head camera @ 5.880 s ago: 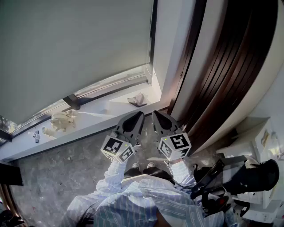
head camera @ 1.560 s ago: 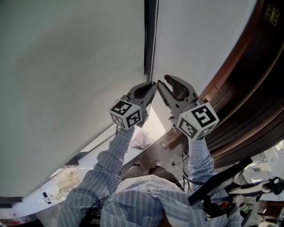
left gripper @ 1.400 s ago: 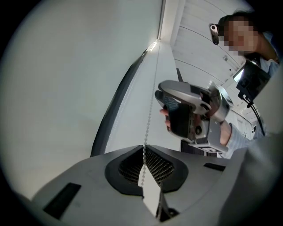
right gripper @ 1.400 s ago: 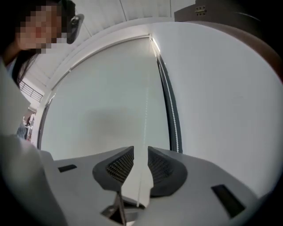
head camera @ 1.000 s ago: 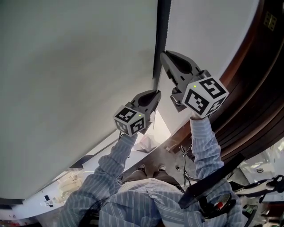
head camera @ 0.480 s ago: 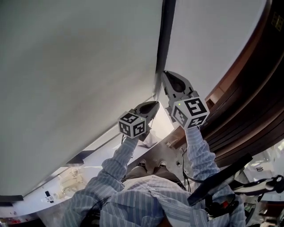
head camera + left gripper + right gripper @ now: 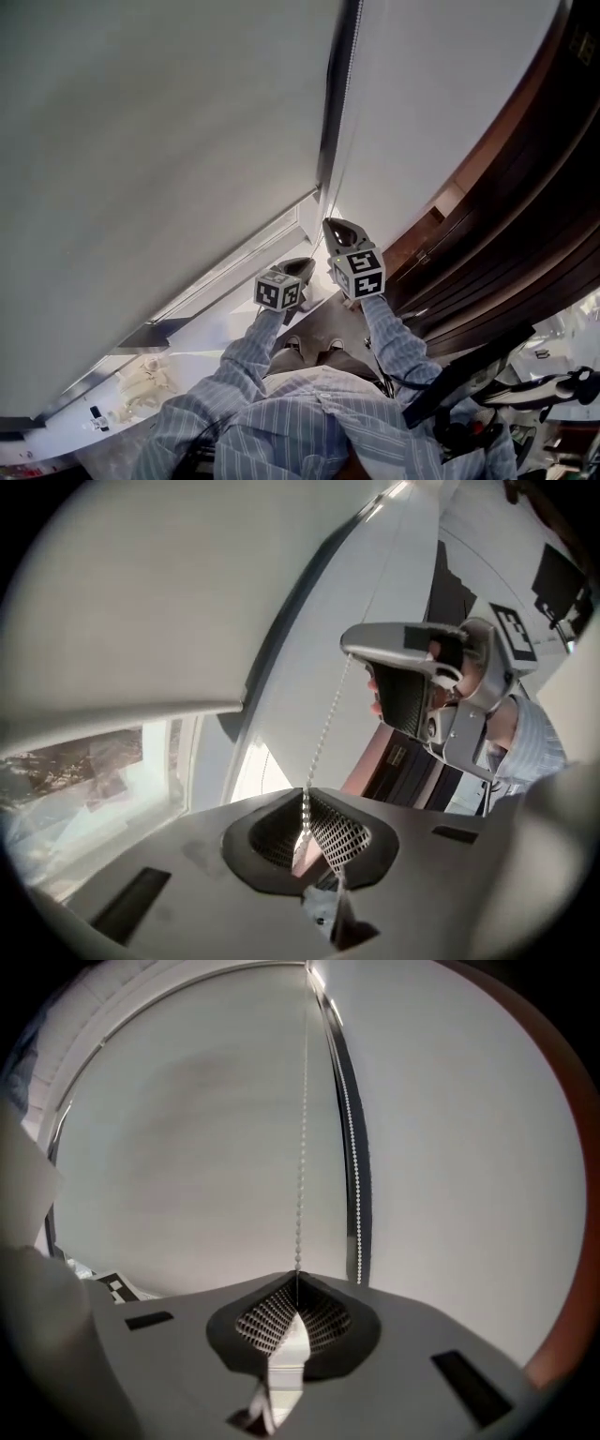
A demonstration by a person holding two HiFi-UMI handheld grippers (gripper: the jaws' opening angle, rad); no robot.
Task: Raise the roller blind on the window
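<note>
By the window there are two claws, one roller blind and one bead chain. The roller blind (image 7: 159,169) is big, plain and pale grey-white. It hangs flat over nearly all of the window. Only a thin strip of glass (image 7: 84,771) shows under its bottom edge, just above the white sill (image 7: 225,323). The bead chain (image 7: 323,733) is thin and made of tiny white balls. It hangs at the right edge of the blind, beside the dark frame bar (image 7: 332,108). Two strands of it show there: one pulled tight, and one loose strand (image 7: 352,1147) right by the bar. The left claw (image 7: 305,795) is squeezed shut on the tight strand, and the beads go in right at its tips. The right claw (image 7: 297,1277) is pinched shut on the same strand, a bit higher up. The chain runs straight from one claw to the other. Both claws are low, near the sill, close together, with dark brown wood panels (image 7: 487,216) to their right
</note>
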